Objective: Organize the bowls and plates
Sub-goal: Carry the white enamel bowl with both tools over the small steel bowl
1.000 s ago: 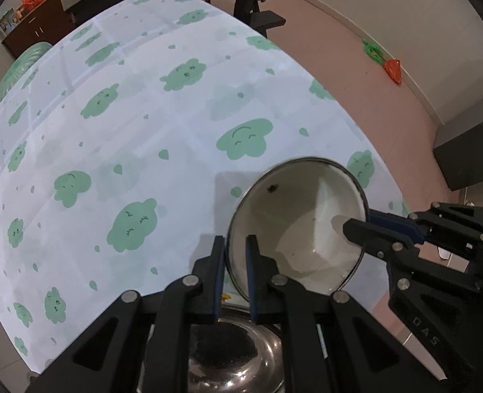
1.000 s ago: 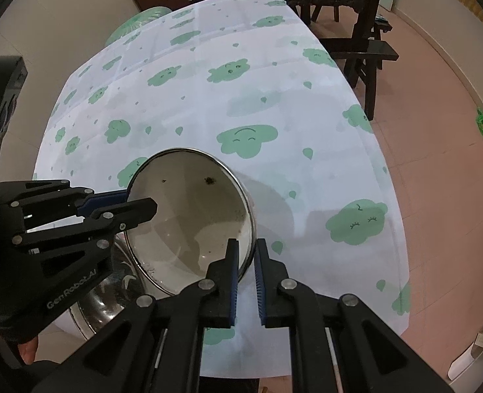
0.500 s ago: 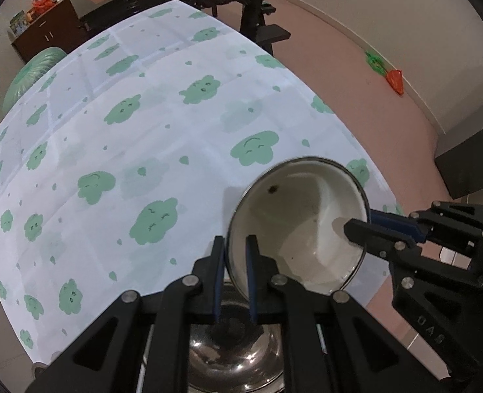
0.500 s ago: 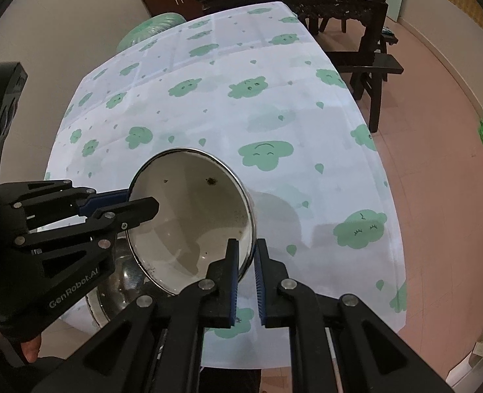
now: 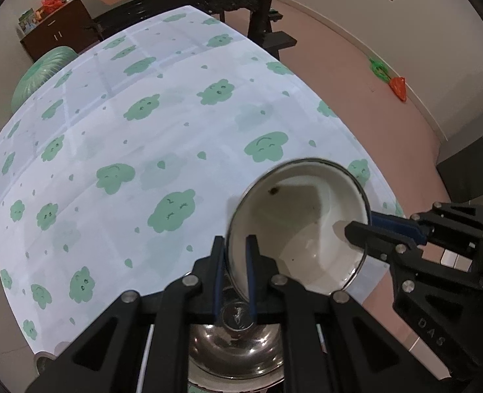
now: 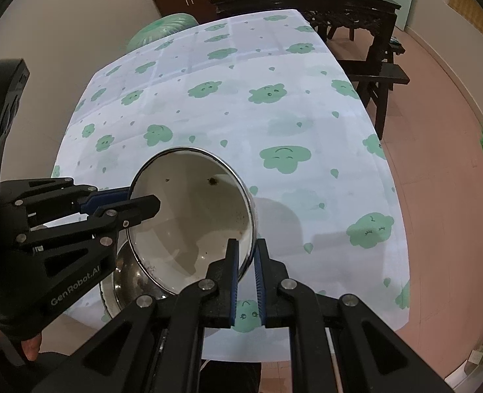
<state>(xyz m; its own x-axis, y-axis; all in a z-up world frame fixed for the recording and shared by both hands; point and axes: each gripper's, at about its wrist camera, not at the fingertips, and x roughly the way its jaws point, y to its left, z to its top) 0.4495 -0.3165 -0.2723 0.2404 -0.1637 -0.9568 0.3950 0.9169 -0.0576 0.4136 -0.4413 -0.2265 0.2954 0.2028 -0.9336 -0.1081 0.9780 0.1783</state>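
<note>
In the left wrist view my left gripper (image 5: 235, 252) is clamped on the white bowl's (image 5: 302, 226) rim at 7 o'clock; my right gripper (image 5: 359, 229) pinches it at 3. A steel bowl (image 5: 238, 344) sits below, at the tablecloth's (image 5: 143, 150) near edge.

In the right wrist view the bowl (image 6: 189, 219) hangs tilted above that edge, with bare cloth (image 6: 274, 124) from 11 to 2 and floor (image 6: 438, 163) at 3.

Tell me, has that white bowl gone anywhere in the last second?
Yes. The white bowl has risen: the metal bowl beneath and the tablecloth look farther away, with more room visible.
</note>
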